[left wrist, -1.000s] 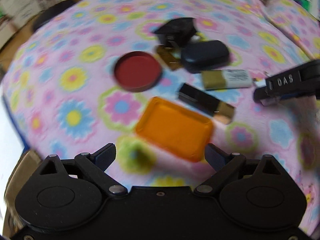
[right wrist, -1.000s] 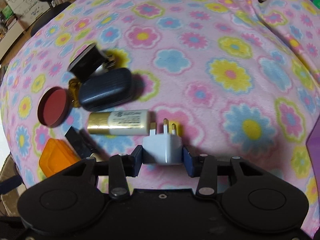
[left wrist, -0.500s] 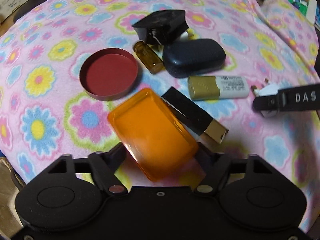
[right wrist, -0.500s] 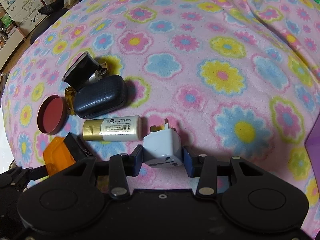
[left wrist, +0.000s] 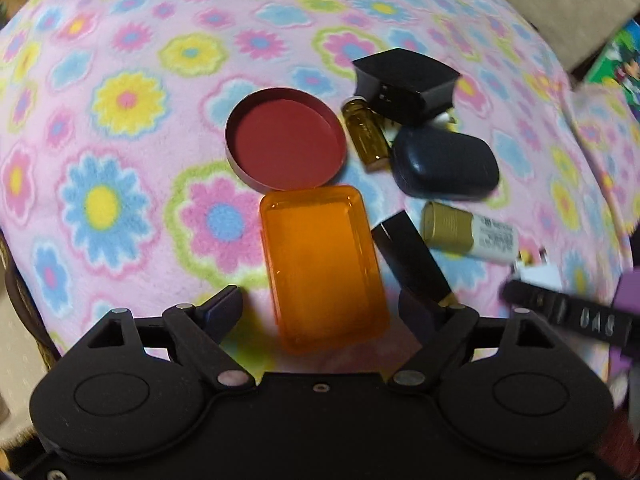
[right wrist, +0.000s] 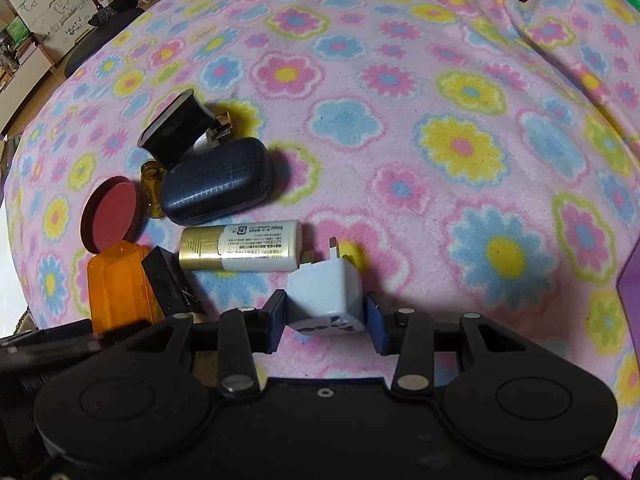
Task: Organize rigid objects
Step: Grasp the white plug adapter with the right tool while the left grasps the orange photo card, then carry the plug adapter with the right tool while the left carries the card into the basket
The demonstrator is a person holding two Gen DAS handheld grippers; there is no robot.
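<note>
An orange plastic tray lies on the flowered blanket between the open fingers of my left gripper; neither finger touches it. It also shows in the right wrist view. Beyond it lie a red round lid, an amber vial, a black box, a dark blue case, a gold-capped white bottle and a black stick. My right gripper is shut on a white plug adapter, which rests next to the bottle.
The pink flowered blanket covers a rounded surface that falls away at the left. A purple object sits at the right edge. Furniture and boxes stand at the far left. My right gripper's side shows in the left wrist view.
My left gripper has closed in on the orange tray, which now lies lengthwise between its fingers. The plug adapter has tilted over in my right gripper, close to the bottle.
</note>
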